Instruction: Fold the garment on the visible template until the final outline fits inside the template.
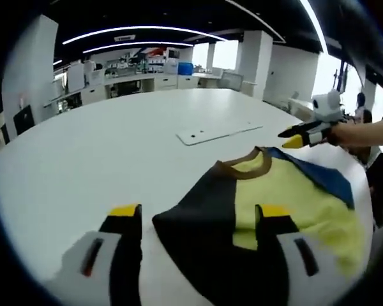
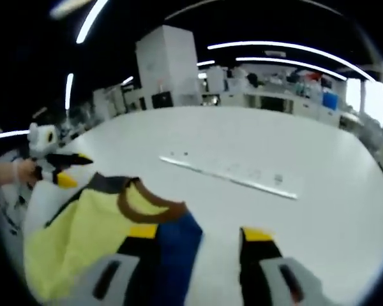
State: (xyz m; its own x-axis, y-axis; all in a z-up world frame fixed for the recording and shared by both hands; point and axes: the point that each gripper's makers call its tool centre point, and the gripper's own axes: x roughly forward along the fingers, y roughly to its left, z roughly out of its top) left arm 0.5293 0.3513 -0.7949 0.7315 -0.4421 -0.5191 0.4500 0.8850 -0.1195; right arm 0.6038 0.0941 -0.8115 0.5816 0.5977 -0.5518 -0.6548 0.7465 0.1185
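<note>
Yellow-tipped jaws of the left gripper (image 1: 201,220) stand wide apart, gripping nothing, above the garment (image 1: 268,197); the right gripper (image 2: 201,239) likewise gapes, empty; the garment lies flat on the white table (image 1: 115,153).

Yellow, navy and black garment (image 2: 108,236) spread on white table (image 2: 293,140), right gripper (image 2: 198,239) held open over its collar, left gripper (image 2: 67,169) seen beyond the garment.

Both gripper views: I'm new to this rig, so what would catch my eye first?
The garment, in yellow, black and blue blocks with a brown collar, lies spread on the big white table. Each gripper points at it from an opposite side, the left gripper open, the right gripper open. Beyond the collar lies a flat white panel.
</note>
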